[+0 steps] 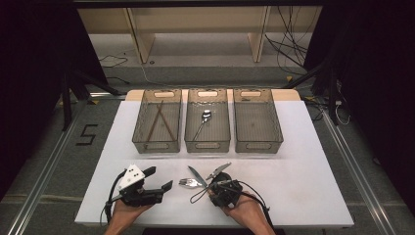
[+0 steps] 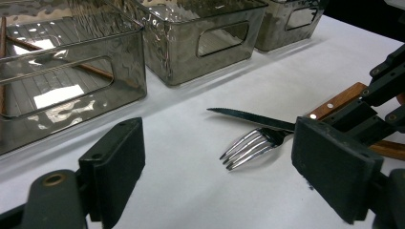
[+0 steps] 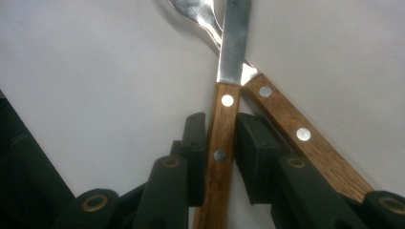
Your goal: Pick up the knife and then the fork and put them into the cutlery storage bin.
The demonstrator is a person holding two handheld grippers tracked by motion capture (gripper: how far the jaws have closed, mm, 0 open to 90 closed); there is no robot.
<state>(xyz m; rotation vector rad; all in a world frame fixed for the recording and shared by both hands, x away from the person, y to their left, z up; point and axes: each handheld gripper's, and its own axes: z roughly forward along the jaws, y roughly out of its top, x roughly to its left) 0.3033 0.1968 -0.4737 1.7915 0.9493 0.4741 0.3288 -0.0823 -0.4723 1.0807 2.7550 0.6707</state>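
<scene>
A knife [image 3: 224,71] with a wooden handle lies on the white table, its blade crossing over a fork [image 3: 296,133] that also has a wooden handle. My right gripper [image 3: 222,119] has its two black pads against the sides of the knife's handle, low over the table. In the high view the knife [image 1: 195,175] and fork [image 1: 186,182] lie near the front edge, with the right gripper [image 1: 210,185] just right of them. My left gripper [image 1: 164,177] rests to their left, open and holding nothing. The left gripper view has the blade [image 2: 248,117] and fork tines [image 2: 248,145] beyond its wide jaws.
Three smoky clear bins stand in a row at mid table. The left bin [image 1: 156,145] holds chopsticks [image 1: 159,122], the middle bin [image 1: 207,145] a spoon [image 1: 204,117], and the right bin [image 1: 258,145] looks bare. White tabletop [image 1: 303,181] stretches to the right.
</scene>
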